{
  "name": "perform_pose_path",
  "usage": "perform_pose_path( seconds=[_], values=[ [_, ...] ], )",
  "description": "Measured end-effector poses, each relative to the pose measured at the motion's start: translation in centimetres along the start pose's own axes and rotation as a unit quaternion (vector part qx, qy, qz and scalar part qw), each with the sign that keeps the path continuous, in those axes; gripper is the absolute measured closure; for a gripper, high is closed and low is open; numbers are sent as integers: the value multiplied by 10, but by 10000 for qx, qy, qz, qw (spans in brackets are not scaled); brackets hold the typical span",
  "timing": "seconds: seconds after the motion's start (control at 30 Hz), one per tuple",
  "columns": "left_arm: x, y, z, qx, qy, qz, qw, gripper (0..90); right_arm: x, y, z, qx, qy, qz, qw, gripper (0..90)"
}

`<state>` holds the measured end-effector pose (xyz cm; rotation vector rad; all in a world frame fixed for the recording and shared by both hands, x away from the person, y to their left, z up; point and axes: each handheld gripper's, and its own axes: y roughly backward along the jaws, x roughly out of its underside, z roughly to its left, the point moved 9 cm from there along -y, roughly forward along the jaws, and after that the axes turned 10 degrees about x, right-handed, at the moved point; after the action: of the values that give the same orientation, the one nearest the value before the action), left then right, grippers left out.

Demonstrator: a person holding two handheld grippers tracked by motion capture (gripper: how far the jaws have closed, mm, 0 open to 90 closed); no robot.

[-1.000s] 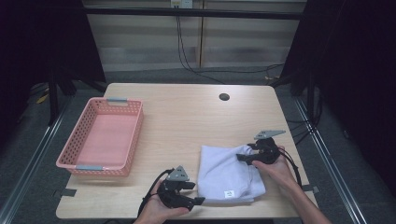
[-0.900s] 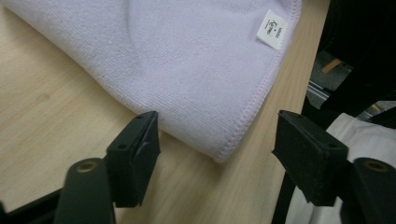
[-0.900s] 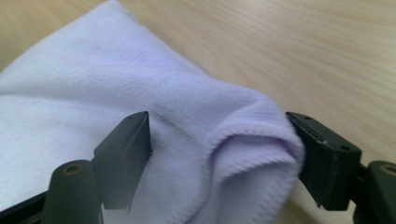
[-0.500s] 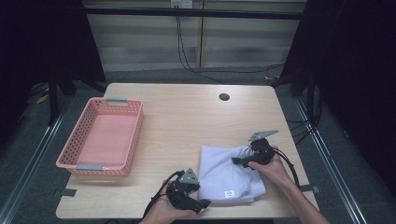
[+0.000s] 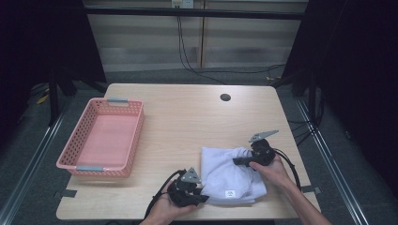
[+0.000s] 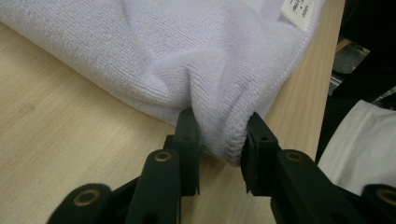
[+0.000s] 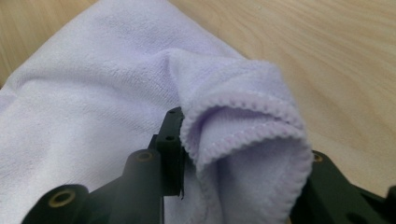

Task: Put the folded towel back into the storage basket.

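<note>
Your left gripper and right gripper have just been closing, and each now pinches a bunched, stitched hem of the soft, looped pale-lilac towel, folded at the near right of the smooth wooden table.

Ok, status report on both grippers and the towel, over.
Left gripper shut on towel corner. Right gripper shut on the far corner. Path to pink basket open.

Soft looped terry cloth on the white towel, matt and fuzzy, with a stitched hem and a paper-like label. Beneath it, a pale wood-grain table, smooth with a low sheen. The pink basket looks like perforated plastic. Gripper jaws: matt black plastic, brassy rivets.
</note>
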<state>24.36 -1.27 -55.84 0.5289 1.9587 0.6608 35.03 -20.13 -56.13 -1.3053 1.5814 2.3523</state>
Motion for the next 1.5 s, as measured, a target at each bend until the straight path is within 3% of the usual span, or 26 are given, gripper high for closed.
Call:
perform_pose_path(
  seconds=[0.2,0.37,0.63,0.77,0.83,0.97,1.13,1.5],
  values=[
    [-2,0,2,144,138,19,9998,746,0,1,1,26,-56,-54,10000,669],
    [-3,2,2,162,111,18,9998,768,-1,4,0,-30,-175,-118,9998,694],
    [-10,11,-1,306,12,-150,9994,771,-7,6,-2,-93,-144,-171,9997,699],
    [-10,13,2,292,99,-201,9993,772,-10,8,-3,-123,-186,-222,9995,701],
    [-13,17,3,270,86,-191,9994,772,-13,11,-3,-113,-224,-265,9993,703],
    [-17,25,1,316,38,-406,9987,773,-20,19,-1,-191,-293,-397,9986,705],
    [-16,34,-2,324,32,-488,9983,774,-26,25,6,-268,-213,-418,9985,707],
    [-32,67,10,199,30,-847,9962,774,-54,29,6,-395,-210,-631,9970,710]
  ],
)
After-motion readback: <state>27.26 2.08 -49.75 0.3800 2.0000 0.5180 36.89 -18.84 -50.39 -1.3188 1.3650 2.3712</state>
